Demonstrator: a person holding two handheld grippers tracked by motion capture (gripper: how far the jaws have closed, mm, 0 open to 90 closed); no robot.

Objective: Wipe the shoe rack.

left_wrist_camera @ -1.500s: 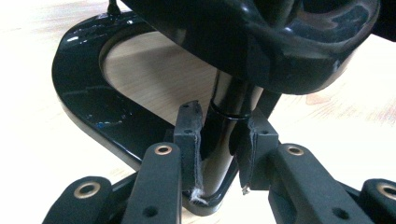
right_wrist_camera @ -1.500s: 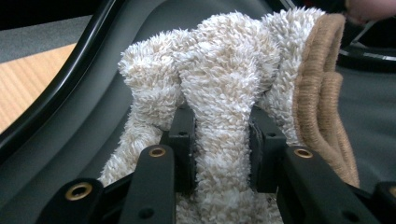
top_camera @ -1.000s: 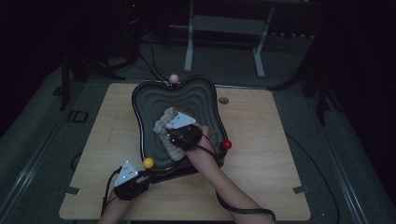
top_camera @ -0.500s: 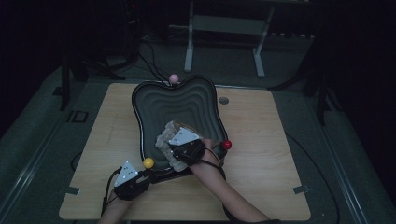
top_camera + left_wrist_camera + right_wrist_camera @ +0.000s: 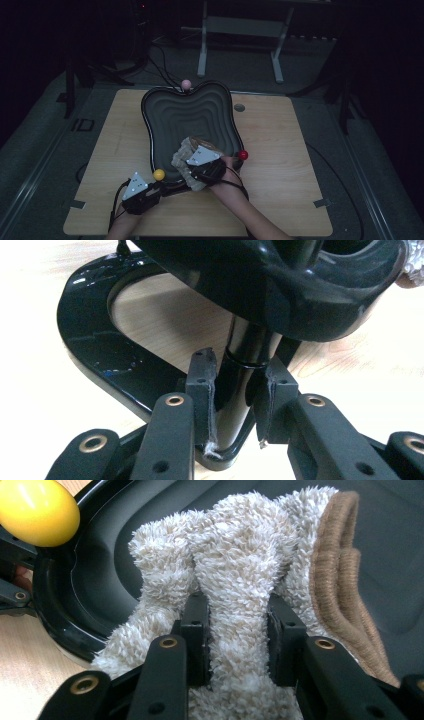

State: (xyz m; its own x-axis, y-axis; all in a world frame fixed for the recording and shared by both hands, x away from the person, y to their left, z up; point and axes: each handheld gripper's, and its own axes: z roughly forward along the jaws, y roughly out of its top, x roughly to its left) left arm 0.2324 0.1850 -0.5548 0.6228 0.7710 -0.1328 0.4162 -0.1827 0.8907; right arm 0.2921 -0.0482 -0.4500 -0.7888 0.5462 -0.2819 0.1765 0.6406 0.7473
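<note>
A wooden table stands on a dark floor. Behind it are cables and what may be a metal stand.

Both forearms enter from the bottom of the high view. The left gripper sits low at the near left, its fingers pointing toward the right and closed tight on a black upright post. The right gripper lies farther forward, angled up and left, its fingers pinched on a fold of fluffy cream cloth.
</note>
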